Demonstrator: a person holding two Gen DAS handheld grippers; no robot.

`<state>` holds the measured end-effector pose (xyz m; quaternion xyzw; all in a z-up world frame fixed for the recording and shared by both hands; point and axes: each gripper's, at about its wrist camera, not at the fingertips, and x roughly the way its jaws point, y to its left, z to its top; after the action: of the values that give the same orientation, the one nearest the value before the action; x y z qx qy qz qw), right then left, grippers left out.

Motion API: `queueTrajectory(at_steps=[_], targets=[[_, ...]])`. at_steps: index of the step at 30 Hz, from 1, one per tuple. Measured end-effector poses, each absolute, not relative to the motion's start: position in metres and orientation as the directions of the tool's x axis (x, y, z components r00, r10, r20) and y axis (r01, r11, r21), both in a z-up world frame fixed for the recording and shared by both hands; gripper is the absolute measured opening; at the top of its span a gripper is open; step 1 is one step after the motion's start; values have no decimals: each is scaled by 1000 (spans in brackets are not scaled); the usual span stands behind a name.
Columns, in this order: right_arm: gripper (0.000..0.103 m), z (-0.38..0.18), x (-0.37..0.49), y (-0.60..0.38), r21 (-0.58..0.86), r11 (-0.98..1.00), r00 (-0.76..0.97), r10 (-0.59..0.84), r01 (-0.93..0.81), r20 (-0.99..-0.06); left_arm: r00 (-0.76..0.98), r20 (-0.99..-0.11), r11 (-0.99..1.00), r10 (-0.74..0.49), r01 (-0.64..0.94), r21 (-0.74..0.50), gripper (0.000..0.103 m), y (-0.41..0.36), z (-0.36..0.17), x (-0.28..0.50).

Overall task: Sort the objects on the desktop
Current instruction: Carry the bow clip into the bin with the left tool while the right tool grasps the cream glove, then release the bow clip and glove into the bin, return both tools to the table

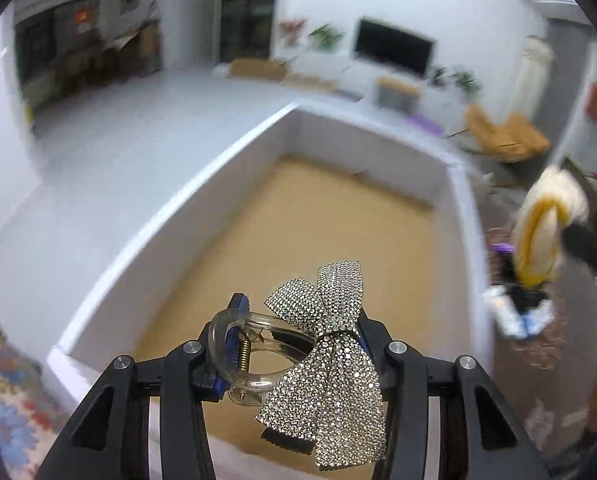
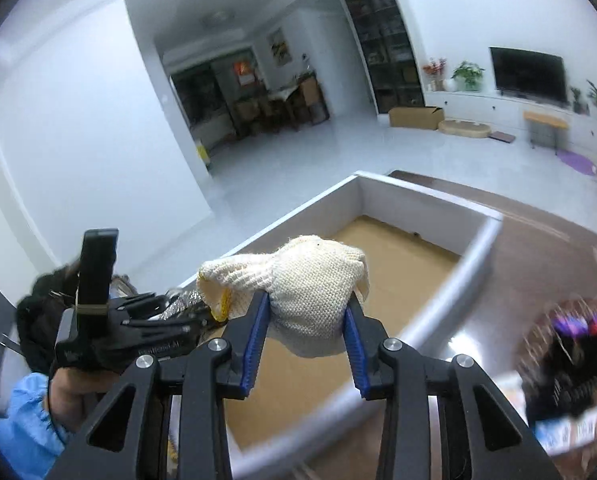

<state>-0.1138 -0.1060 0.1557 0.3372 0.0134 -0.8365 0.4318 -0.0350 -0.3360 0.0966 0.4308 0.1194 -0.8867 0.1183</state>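
Both tongs are full, and both hang over the same big white box (image 1: 234, 184) with a brown cardboard floor. The box looks bare inside, so I think the sorting has only just begun.

The left tongs (image 1: 298, 344) are squeezed shut on one sparkly bow hair clip (image 1: 330, 360). The clip has a clear plastic claw with a little spring, and the shiny bow sits on top. It is up in the air above the near part of the box.

The right tongs (image 2: 304, 320) are pinched on one cream knitted glove (image 2: 298, 284) with a yellow cuff edge. It also hangs over the box, not yet let go. From the left camera you can see this glove off to the right side.

So I count one box, one hair clip and one glove. There are more things on the dark wood bench (image 2: 538, 240) to the right of the box: a blurry pile (image 2: 570, 368) with black, purple and red bits. I cannot count those. They probably need sorting next, after these two get dropped in.
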Motion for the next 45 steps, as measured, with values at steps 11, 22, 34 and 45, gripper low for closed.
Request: queueTrajectory(at_steps=[11, 22, 34, 45], targets=[[102, 85, -127, -201, 89, -679, -361, -491, 729, -793, -376, -904, -898, -201, 439, 17, 89, -373, 43, -43], [103, 94, -86, -14, -33, -817, -636, -421, 575, -647, -658, -732, -958, -177, 286, -26, 89, -261, 98, -2], [103, 0, -107, 204, -110, -968, -613, -54, 227, -788, -656, -738, -986, 157, -153, -73, 95, -48, 71, -13], [103, -30, -118, 219, -41, -979, -583, -86, 202, -808, -567, -821, -995, 70, -93, -20, 95, -22, -15, -78]])
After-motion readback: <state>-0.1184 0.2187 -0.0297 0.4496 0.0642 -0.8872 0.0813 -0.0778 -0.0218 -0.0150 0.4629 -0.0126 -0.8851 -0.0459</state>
